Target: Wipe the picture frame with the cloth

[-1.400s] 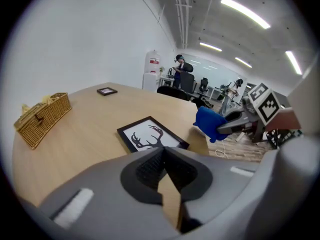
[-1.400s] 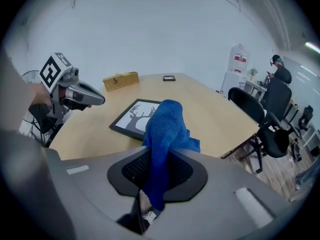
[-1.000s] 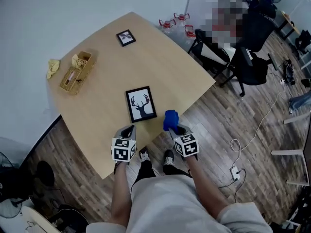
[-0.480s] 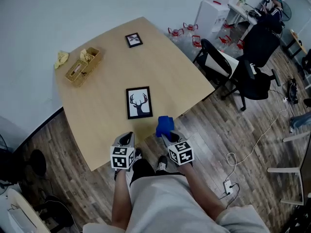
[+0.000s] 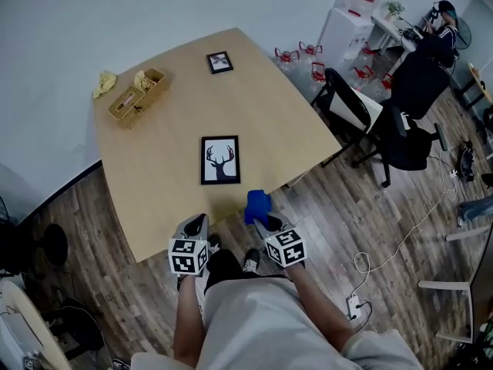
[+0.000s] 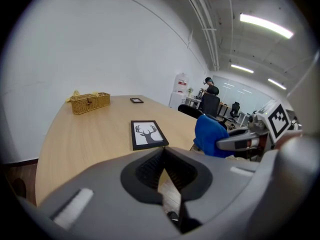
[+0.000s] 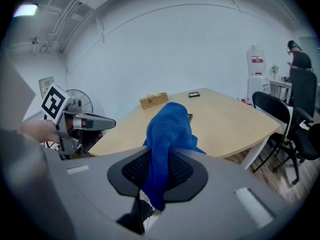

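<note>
A black picture frame point(image 5: 220, 160) with a deer print lies flat in the middle of the wooden table point(image 5: 262, 114). My right gripper point(image 5: 264, 220) is shut on a blue cloth point(image 5: 257, 205), which hangs over the table's front edge just right of the frame. In the right gripper view the blue cloth point(image 7: 167, 134) stands bunched between the jaws of the right gripper point(image 7: 161, 176) and hides most of the frame. My left gripper point(image 5: 197, 223) hovers off the front edge, below the frame. The left gripper point(image 6: 162, 166) is shut on nothing, with the frame point(image 6: 148, 134) ahead of it.
A wicker basket point(image 5: 139, 96), a yellow rag point(image 5: 105, 83) and a small second frame point(image 5: 219, 62) sit at the table's far side. Black office chairs point(image 5: 408, 122) and water bottles point(image 5: 308, 56) stand to the right. A person point(image 5: 439, 29) sits far right.
The head view has shifted, so the table now looks smaller. Both grippers have drawn back a little from the frame toward the front edge. The cloth stays in the right gripper.
</note>
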`<state>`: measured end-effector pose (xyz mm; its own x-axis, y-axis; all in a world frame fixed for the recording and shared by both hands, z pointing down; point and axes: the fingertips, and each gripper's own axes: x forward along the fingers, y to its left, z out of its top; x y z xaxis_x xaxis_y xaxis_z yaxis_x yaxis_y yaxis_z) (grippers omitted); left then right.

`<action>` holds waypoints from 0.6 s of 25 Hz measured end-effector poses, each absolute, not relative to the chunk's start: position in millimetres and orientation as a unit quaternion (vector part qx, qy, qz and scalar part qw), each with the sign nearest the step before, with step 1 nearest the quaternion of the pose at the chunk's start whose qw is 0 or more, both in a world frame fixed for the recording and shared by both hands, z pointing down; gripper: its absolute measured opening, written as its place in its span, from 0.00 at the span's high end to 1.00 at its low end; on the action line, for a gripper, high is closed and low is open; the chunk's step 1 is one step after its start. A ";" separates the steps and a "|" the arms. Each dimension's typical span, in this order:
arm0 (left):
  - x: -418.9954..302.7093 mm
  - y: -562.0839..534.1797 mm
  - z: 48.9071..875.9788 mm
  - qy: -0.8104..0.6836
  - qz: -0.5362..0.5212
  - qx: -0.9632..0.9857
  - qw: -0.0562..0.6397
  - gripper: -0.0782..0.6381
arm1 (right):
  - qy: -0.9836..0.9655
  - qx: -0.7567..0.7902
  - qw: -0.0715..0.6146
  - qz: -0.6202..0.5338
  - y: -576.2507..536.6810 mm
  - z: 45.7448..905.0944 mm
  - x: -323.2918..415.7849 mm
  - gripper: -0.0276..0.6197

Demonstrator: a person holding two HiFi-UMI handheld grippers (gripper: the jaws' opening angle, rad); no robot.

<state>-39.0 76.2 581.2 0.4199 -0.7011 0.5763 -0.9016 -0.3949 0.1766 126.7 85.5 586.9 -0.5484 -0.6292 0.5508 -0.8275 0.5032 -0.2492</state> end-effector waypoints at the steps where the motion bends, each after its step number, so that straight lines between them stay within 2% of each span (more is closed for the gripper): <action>1: -40.3 75.1 578.2 -0.499 0.208 0.807 0.236 0.82 | -0.844 0.432 0.196 0.251 84.4 586.8 126.8 0.87; 15: -29.9 71.0 571.2 -0.487 0.224 0.813 0.225 0.82 | -0.846 0.427 0.179 0.263 75.5 583.5 126.0 0.87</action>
